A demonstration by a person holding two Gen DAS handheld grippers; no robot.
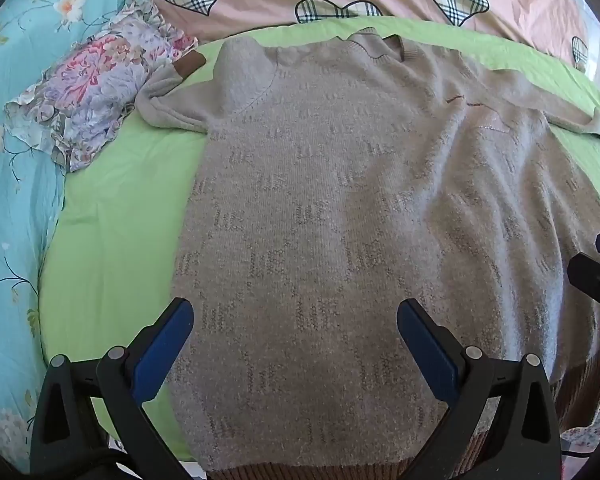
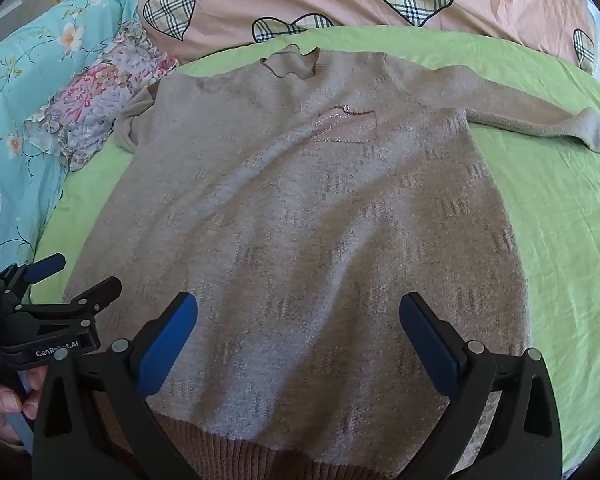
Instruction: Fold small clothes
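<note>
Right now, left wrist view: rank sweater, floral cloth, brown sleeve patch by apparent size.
1. Sweater, by far the largest, though it lies nearest the camera.
2. Floral cloth, bunched at upper left.
3. Brown sleeve patch, smallest.

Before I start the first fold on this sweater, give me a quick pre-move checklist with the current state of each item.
1. Left gripper open and holding nothing: ok.
2. Right gripper open and holding nothing: ok.
3. Sweater spread front up on the green sheet: ok.
4. Right sleeve stretched out flat: ok.
5. Left sleeve stretched out flat: not ok, it is bunched with the cuff doubled back against the flowered pillow.
6. Body free of wrinkles: not ok, soft ridges run across the chest by the pocket.
</note>
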